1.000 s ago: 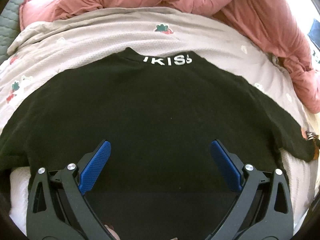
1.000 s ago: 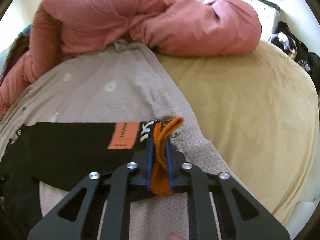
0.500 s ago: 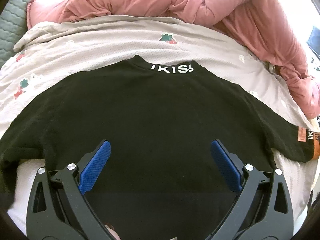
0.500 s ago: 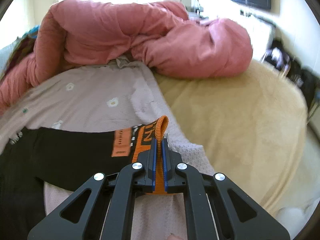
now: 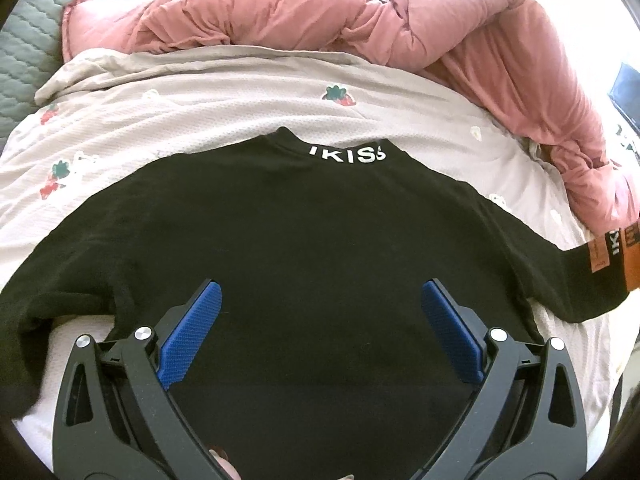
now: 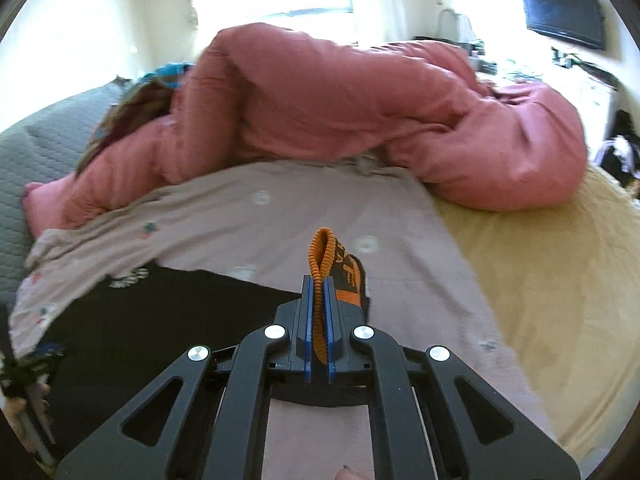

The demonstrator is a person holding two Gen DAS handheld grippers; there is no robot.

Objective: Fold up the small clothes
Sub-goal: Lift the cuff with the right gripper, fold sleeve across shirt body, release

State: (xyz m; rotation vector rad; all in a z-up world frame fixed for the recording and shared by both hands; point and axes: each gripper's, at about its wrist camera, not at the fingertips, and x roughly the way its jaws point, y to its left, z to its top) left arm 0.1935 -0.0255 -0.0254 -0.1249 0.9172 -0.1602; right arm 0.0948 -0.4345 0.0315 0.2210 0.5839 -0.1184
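Note:
A small black sweater point(image 5: 312, 240) lies flat on the bed, its collar with white letters point(image 5: 347, 155) at the far side. My left gripper point(image 5: 318, 300) is open over the sweater's body, jaws wide apart, holding nothing. The sweater's right sleeve ends in an orange cuff point(image 5: 628, 260). My right gripper point(image 6: 317, 280) is shut on that orange cuff point(image 6: 322, 256) and holds it lifted above the bedcover, the black sleeve point(image 6: 160, 312) trailing down to the left.
A beige bedcover with strawberry prints point(image 5: 240, 92) lies under the sweater. A bunched pink duvet point(image 6: 360, 120) lies along the far side. A yellow blanket point(image 6: 560, 280) covers the bed's right part. A grey quilted mat point(image 5: 28, 40) lies at the far left.
My right gripper has lifted the orange cuff and carried it up and inward over the bedcover. The left gripper has drawn back slightly and stays open.

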